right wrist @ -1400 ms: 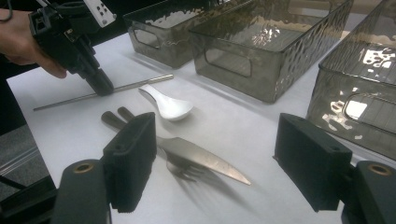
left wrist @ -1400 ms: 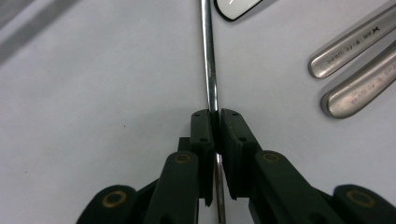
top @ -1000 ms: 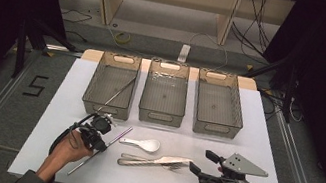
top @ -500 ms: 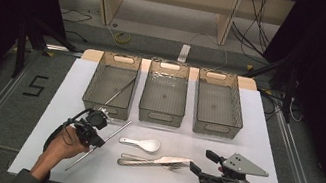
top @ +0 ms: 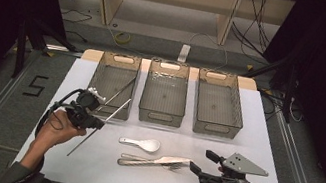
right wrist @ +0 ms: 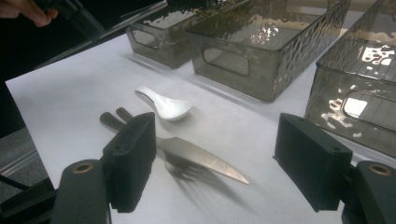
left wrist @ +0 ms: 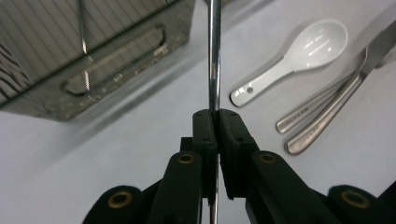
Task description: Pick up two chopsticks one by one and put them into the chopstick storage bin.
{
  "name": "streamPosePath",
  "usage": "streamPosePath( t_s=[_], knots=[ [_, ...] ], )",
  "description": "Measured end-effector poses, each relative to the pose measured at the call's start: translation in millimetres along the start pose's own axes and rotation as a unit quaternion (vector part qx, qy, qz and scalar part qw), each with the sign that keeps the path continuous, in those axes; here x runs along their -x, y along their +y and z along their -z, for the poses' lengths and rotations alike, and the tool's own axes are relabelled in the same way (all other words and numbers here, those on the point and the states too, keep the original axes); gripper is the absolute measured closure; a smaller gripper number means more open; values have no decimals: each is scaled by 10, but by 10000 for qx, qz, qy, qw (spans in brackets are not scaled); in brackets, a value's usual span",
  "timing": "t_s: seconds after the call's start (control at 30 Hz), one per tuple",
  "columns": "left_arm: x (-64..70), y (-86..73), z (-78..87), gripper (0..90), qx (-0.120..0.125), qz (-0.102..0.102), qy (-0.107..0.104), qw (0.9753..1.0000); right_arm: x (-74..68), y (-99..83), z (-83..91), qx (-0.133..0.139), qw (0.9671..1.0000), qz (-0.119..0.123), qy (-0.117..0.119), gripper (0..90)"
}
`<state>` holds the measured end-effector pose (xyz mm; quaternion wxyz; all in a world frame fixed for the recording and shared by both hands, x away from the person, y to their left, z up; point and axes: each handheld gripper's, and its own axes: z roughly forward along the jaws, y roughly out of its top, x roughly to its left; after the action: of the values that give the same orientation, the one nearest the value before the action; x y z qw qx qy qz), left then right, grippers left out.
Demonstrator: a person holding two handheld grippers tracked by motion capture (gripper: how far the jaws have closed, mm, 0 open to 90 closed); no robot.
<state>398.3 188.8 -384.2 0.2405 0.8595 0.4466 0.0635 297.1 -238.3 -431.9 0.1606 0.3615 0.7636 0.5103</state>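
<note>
Steel chopstick (left wrist: 214, 56) clamped thin in my left gripper (top: 91, 120), lifted just before the left bin (top: 112, 85), where its twin lies. Slick rod, narrow bite: it could swivel or slip. Left hand (top: 57, 126) angled toward the bin; right gripper (top: 199, 163) gapes, holding nothing, near the knife (right wrist: 196, 156).

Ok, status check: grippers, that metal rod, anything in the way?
Left gripper shut on metal rod, tip over left bin. Right gripper open, above knife and fork. Nothing blocking the bin.
</note>
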Motion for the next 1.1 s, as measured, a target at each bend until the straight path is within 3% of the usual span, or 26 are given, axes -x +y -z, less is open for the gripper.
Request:
streamPosePath(
  t_s=[0.33,0.47,0.67,0.8,0.97,1.1],
  knots=[
    [-182,297,160,851,519,99,170,9985,8,-3,2,-8,10000,-33,-11,301],
    [-235,412,181,852,765,117,257,9967,12,-4,4,-4,10000,-34,-9,301],
    [-429,566,185,851,1025,324,290,9938,12,-2,11,29,10000,-31,-16,302],
    [-556,657,184,851,1311,543,236,9896,15,-3,3,13,10000,-41,-6,301],
    [-650,780,180,851,1440,634,314,9871,14,-3,9,29,10000,-36,0,302],
    [-696,872,195,851,1458,657,369,9864,19,-3,14,42,10000,-42,-1,302]
  ],
)
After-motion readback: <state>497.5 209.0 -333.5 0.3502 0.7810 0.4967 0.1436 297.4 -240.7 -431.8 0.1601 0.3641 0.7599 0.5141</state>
